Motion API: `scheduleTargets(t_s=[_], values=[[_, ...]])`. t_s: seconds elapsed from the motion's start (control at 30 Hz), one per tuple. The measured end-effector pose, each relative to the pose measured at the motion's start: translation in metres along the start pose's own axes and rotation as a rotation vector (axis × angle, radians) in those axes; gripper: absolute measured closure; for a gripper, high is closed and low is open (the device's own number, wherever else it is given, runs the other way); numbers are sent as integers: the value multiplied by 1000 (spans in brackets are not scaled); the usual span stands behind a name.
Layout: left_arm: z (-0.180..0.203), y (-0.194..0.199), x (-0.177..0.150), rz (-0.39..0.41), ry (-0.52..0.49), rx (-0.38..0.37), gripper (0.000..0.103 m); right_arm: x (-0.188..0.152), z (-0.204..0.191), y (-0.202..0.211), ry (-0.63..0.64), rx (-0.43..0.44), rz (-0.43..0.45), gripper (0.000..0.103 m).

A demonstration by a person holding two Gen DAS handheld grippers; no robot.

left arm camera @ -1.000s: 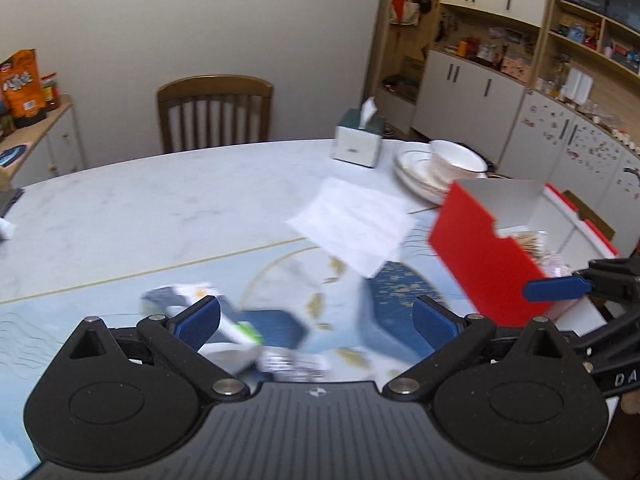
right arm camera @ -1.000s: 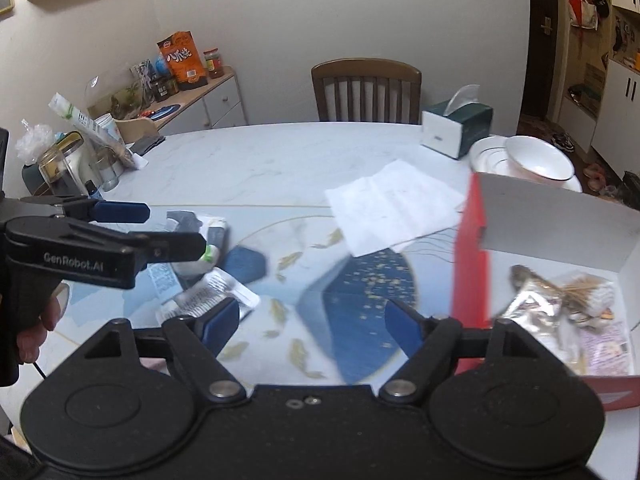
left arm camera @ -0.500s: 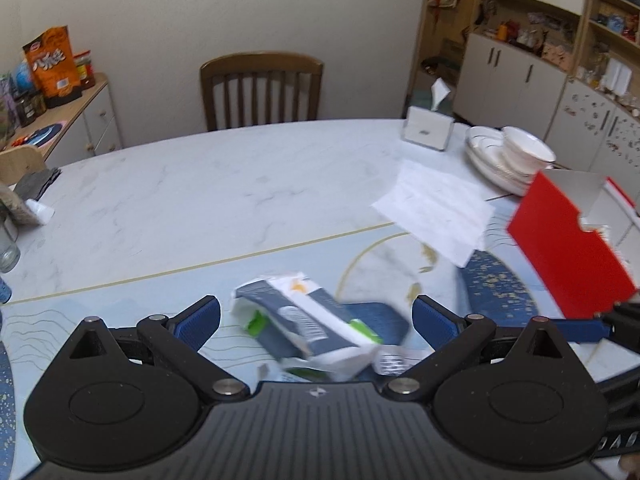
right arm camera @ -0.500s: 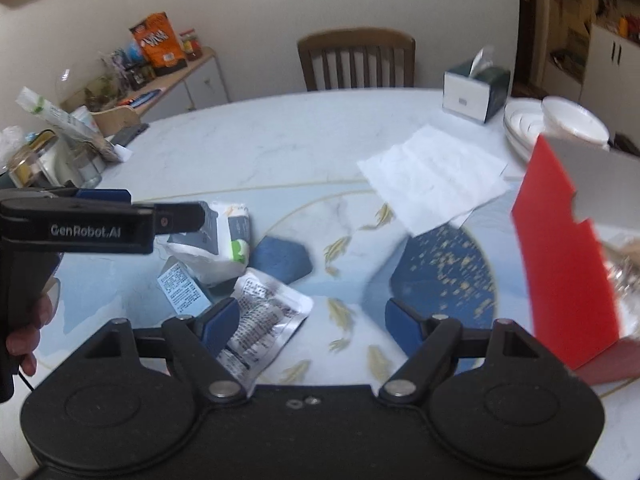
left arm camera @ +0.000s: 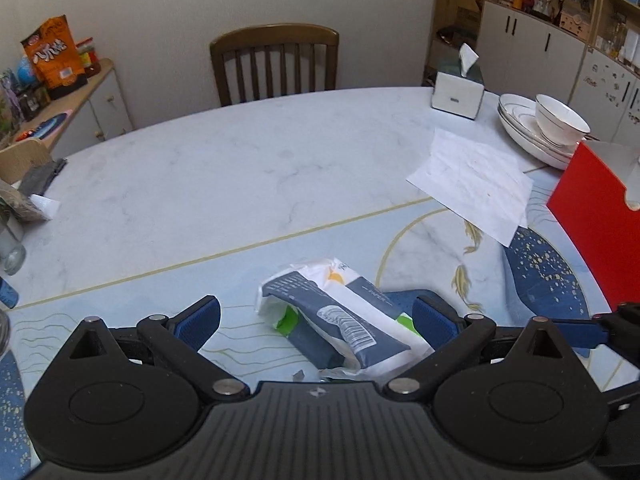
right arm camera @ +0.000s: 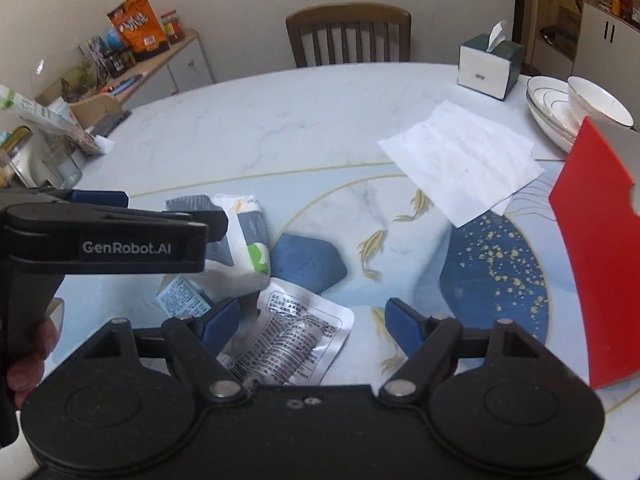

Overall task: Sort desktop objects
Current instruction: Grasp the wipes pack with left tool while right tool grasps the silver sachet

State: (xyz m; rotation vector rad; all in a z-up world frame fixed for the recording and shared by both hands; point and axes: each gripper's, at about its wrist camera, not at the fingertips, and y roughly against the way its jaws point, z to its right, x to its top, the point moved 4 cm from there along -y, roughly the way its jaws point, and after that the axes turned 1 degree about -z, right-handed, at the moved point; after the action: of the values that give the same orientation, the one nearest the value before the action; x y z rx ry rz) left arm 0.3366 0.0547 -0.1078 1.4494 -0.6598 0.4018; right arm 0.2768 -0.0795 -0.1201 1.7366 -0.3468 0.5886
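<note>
A white and dark-blue tissue pack (left arm camera: 340,314) is seen lying on its side on the blue patterned part of the round marble table (left arm camera: 224,168), between the fingers of the left gripper (left arm camera: 316,316). The jaws of this gripper are spread wide, and no contact with the pack can be confirmed. In the right wrist view the same pack (right arm camera: 246,240) is partly hidden behind the left gripper (right arm camera: 120,236), which is seen from the side. A silver foil sachet (right arm camera: 292,344) with printed text lies just beside the pack, between the fingers of the right gripper (right arm camera: 312,330), whose jaws are also held apart, with nothing pinched. A small printed packet (right arm camera: 180,300) is placed near the left finger of this gripper. A red cardboard box (right arm camera: 592,248) stands at the right edge of the table. Farther away, a white paper sheet (right arm camera: 460,156), a tissue box (right arm camera: 490,66) and a white bowl (right arm camera: 596,104) on stacked plates are seen. A wooden chair (right arm camera: 348,34) is placed behind the table.
</note>
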Motion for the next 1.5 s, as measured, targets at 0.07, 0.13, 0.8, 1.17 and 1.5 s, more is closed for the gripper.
scheduleTargets(t_s=[0.07, 0.13, 0.8, 1.17, 1.5], values=[[0, -3, 0, -9, -2, 4, 0, 0, -2, -7, -8, -3, -18, 24], [-2, -8, 0, -25, 10, 4, 0, 1, -4, -13, -1, -20, -30, 24], [3, -50, -1, -148, 96, -81, 2, -21, 19, -29, 79, -84, -129, 27], [8, -63, -5, -185, 100, -129, 35, -29, 40, -19, 106, -114, -119, 44], [6, -56, -5, -170, 109, -162, 66, -35, 59, -9, 88, -119, -115, 49]])
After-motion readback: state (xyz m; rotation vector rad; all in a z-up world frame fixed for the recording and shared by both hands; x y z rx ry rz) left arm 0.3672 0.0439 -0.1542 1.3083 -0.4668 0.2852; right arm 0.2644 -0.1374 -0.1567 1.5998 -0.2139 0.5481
